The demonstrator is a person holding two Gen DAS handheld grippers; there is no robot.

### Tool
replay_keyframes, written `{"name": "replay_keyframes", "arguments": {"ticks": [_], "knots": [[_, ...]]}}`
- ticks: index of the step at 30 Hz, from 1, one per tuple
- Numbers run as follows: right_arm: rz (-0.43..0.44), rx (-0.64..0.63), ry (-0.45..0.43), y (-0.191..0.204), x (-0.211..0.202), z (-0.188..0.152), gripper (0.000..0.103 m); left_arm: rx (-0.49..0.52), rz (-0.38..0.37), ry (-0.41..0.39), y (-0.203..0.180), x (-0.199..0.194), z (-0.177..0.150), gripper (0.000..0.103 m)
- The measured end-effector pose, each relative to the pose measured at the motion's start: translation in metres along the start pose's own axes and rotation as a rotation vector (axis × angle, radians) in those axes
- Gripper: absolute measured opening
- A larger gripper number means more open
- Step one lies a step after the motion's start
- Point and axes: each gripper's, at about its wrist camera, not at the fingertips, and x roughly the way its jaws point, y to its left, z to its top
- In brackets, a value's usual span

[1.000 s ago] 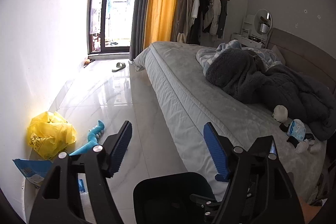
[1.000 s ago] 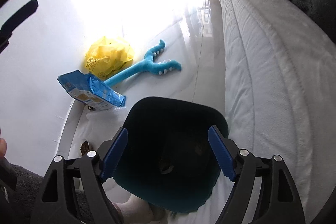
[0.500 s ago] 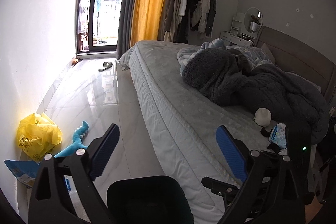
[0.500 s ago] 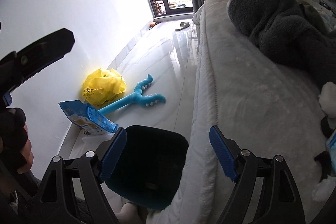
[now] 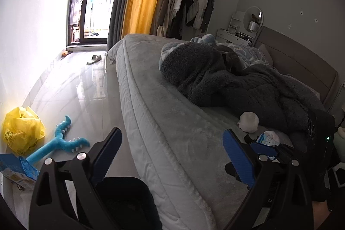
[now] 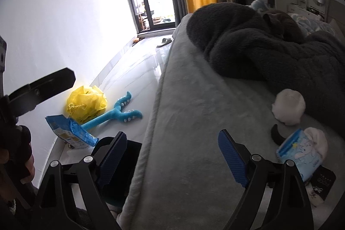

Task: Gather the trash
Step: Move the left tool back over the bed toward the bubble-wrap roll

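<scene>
Left gripper point(image 5: 170, 156) jaws spread wide, empty. Right gripper point(image 6: 172, 154) jaws just widened, empty, over bed point(image 6: 194, 122).

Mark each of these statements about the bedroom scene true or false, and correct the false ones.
1. The yellow plastic bag lies on the floor against the white wall. True.
2. The left gripper is shut on the blue toy. False: its jaws stand open with nothing between them; the blue toy lies on the floor.
3. The crumpled white ball sits on the bed beside the dark blanket. True.
4. The black bin stands on top of the bed. False: it stands on the floor at the bed's edge.
5. The right gripper holds the blue packet. False: its jaws are open and empty; a blue packet lies on the floor near the yellow bag.
</scene>
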Motion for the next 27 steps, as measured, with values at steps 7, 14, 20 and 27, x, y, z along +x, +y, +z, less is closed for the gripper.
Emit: {"name": "replay_keyframes", "arguments": {"ticks": [7, 14, 20, 27], "knots": [[-0.101, 0.075, -0.038, -0.036, -0.022, -0.014, 0.089, 0.029, -0.018, 0.007, -0.034, 0.013, -0.004, 0.096], [-0.155, 0.062, -0.047, -0.058, -0.041, -0.029, 0.089, 0.063, -0.038, 0.036, -0.063, 0.033, -0.012, 0.096], [-0.202, 0.102, -0.053, -0.086, -0.057, -0.046, 0.089, 0.101, -0.060, 0.066, -0.089, 0.048, -0.024, 0.096], [-0.268, 0.155, -0.088, -0.114, -0.079, -0.068, 0.089, 0.159, -0.100, 0.101, -0.121, 0.060, -0.038, 0.096]]}}
